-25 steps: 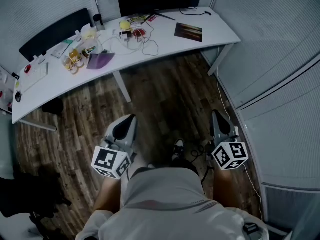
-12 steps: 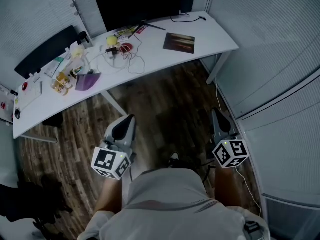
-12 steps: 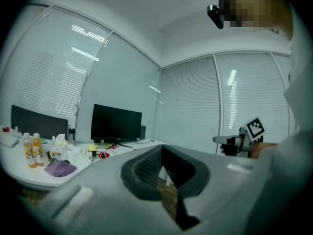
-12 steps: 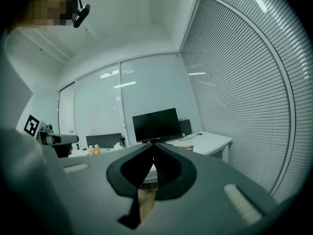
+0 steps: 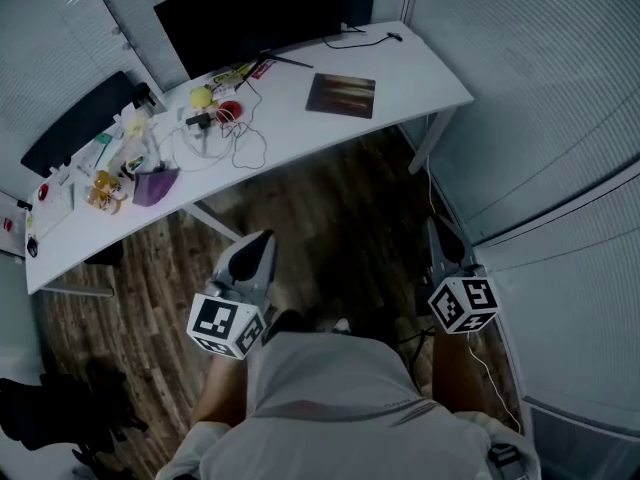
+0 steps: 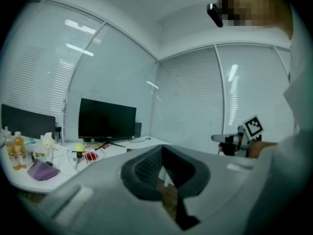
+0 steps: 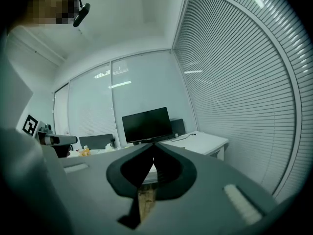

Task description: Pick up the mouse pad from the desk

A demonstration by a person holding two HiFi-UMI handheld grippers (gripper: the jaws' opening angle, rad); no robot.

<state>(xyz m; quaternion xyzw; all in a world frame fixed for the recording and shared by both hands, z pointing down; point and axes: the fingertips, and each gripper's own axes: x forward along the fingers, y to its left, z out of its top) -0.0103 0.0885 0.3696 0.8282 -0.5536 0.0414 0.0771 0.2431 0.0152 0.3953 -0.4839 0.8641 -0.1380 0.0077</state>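
Observation:
The mouse pad [image 5: 341, 95] is a dark brownish rectangle lying flat on the right part of the white desk [image 5: 420, 78], in front of the black monitor [image 5: 250, 10]. Both grippers hang over the wooden floor, well short of the desk. My left gripper [image 5: 258, 242] is shut and holds nothing; in the left gripper view its jaws [image 6: 162, 153] meet with only floor behind them. My right gripper [image 5: 436, 232] is also shut and empty, its jaws [image 7: 152, 151] pointing toward the monitor [image 7: 146, 124] and desk [image 7: 205, 142].
Clutter covers the desk's left and middle: a yellow ball [image 5: 201, 96], a red object [image 5: 229, 110] with tangled cables, a purple cloth [image 5: 153, 184], bottles [image 5: 104, 188]. A black chair [image 5: 75, 126] stands behind. Blind-covered glass walls [image 5: 540, 98] close in on the right. The desk's leg [image 5: 425, 148] stands ahead of the right gripper.
The whole view has advanced toward the desk: the desk, monitor and mouse pad have slid down and left in the head view. Both grippers stay shut at the same spots in frame.

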